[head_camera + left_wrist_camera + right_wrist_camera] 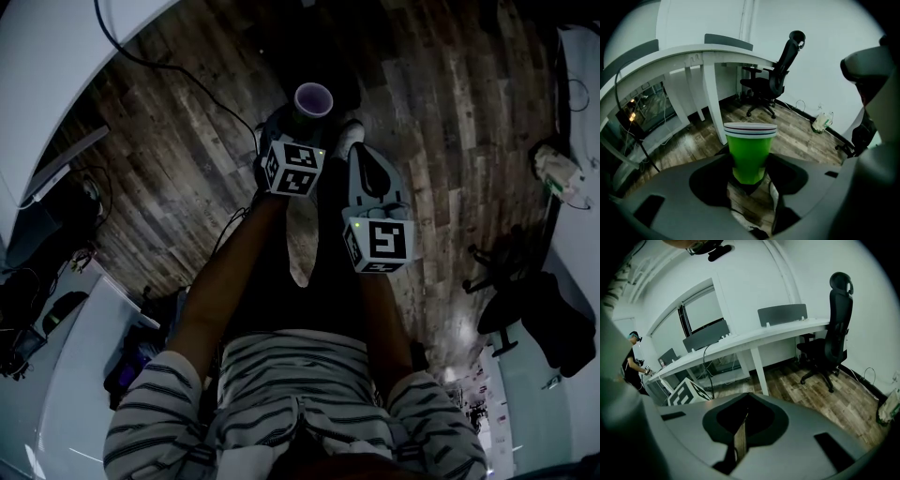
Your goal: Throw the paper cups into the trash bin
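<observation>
A stack of green paper cups (750,152) with white rims stands upright between the jaws of my left gripper (749,182), which is shut on the lower part of the stack. In the head view the cups' round mouth (313,98) shows from above, just beyond the left gripper (302,127), over the wooden floor. My right gripper (364,157) hangs beside it on the right, a little nearer to me. Its jaws are shut with nothing between them, leaving only a thin slit (743,427). No trash bin shows in any view.
A long curved white desk (708,54) and a black office chair (771,84) stand ahead. Cables (178,80) trail over the wooden floor. A second black chair base (511,291) is at the right. A person (633,366) stands far off at the left.
</observation>
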`<state>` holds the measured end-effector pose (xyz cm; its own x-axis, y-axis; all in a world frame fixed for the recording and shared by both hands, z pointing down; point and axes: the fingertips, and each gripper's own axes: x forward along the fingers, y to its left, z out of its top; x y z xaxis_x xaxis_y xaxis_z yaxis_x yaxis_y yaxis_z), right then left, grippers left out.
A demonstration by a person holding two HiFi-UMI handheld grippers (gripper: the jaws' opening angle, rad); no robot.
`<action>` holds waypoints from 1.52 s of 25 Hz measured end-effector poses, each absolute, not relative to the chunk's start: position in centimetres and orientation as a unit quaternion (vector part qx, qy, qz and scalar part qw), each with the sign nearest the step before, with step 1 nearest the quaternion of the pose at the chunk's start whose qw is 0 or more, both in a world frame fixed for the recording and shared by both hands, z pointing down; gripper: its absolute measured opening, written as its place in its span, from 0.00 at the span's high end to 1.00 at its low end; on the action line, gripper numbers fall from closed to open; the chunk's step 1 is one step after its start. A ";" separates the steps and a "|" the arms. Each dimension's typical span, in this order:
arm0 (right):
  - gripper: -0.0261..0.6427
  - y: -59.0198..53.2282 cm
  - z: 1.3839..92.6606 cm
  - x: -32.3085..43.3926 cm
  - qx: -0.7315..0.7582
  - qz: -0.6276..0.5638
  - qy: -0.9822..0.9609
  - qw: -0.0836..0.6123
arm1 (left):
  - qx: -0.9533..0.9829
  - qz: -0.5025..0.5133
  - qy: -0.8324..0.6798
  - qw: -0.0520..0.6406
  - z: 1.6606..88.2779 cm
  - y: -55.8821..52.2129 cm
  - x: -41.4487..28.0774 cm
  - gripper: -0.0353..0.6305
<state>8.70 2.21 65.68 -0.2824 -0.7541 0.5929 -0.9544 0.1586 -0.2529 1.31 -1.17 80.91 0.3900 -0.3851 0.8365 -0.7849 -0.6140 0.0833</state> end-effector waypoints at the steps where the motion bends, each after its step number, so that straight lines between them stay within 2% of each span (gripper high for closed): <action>1: 0.95 2.3 65.9 8.7 0.576 0.302 -0.742 0.166 | 0.798 0.417 -0.363 0.240 81.4 -1.3 1.3 0.56; 9: 0.95 3.2 67.3 9.3 0.579 0.313 -0.734 0.169 | 0.796 0.439 -0.340 0.243 85.2 -1.5 1.6 0.56; 17: 0.95 3.4 68.3 9.7 0.580 0.314 -0.731 0.177 | 0.798 0.474 -0.302 0.215 88.7 -2.7 2.6 0.56; 29: 0.95 2.8 69.4 9.9 0.575 0.320 -0.730 0.184 | 0.803 0.551 -0.202 0.108 92.8 -3.3 3.8 0.56; 38: 0.95 2.7 69.7 10.4 0.578 0.323 -0.727 0.185 | 0.790 0.581 -0.172 0.090 95.9 -3.3 3.6 0.56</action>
